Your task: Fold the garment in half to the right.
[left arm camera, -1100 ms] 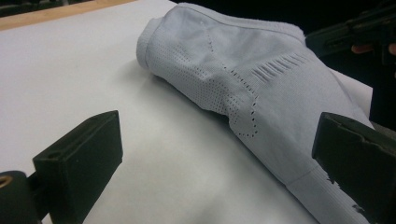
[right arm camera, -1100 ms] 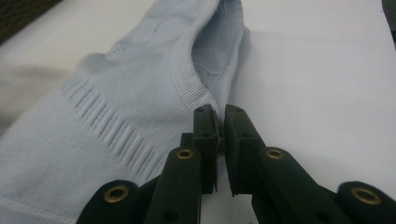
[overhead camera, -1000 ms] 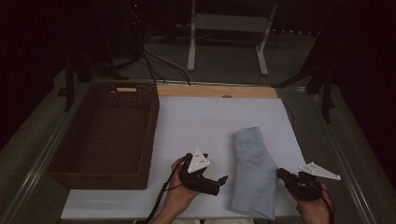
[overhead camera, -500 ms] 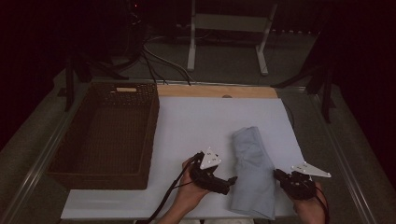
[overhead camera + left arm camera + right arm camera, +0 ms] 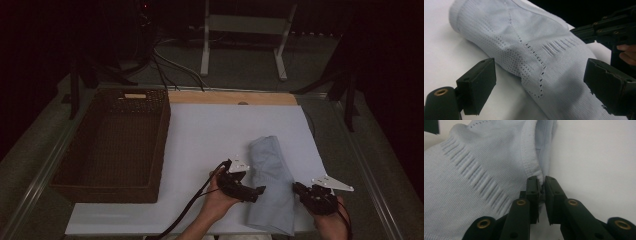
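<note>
White table sheet [image 5: 210, 135], right claw [image 5: 542, 185] pinching folded garment [image 5: 270, 175] hem, left claw [image 5: 541, 87] spread beside it.

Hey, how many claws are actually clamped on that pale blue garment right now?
1. The right claw is shut on the pale blue garment's ribbed edge at its right side. The left claw is open, its jaws spread either side of the fabric.

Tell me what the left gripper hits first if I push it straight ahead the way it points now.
Most likely the folded pale blue garment: the left gripper stands open, jaws astride the garment's near edge. Beyond the cloth sits the right gripper, though depth there is hard to judge.
</note>
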The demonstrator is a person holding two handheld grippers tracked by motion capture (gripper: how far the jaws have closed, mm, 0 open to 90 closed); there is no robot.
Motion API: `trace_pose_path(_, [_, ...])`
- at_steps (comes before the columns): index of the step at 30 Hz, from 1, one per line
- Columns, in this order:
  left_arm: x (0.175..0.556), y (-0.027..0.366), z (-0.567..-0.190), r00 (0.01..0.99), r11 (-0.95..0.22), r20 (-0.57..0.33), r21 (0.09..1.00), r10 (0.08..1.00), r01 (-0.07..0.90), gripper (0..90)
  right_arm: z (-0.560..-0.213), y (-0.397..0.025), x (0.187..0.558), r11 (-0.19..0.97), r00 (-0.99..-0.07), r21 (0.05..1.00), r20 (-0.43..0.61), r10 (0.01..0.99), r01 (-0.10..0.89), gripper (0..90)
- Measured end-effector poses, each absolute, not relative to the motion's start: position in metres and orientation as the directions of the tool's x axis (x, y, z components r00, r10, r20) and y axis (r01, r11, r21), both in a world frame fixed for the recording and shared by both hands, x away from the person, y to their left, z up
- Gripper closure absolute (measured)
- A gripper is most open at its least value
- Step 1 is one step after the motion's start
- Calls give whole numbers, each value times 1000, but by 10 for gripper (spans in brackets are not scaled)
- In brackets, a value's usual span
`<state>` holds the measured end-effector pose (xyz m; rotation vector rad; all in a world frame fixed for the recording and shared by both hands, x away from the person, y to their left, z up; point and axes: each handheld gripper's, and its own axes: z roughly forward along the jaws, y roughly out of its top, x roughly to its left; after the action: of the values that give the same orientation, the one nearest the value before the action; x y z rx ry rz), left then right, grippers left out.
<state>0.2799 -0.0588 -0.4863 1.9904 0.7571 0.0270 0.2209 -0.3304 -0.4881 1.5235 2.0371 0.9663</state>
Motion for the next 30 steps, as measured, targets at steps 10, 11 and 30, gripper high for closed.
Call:
trace_pose_path(10, [280,-69,-497,803,-385,-298,757,517,528,175,-490,-331,220,162,-306,732,66,950,661,779])
trace_pose_path(11, [279,-69,-498,805,-386,-293,759,515,524,196,-490,-331,220,161,-302,733,63,951,661,759])
trace_pose_path(30, [281,-71,-506,801,-408,-333,725,497,555,374,-491,-329,214,119,-265,694,107,958,710,534])
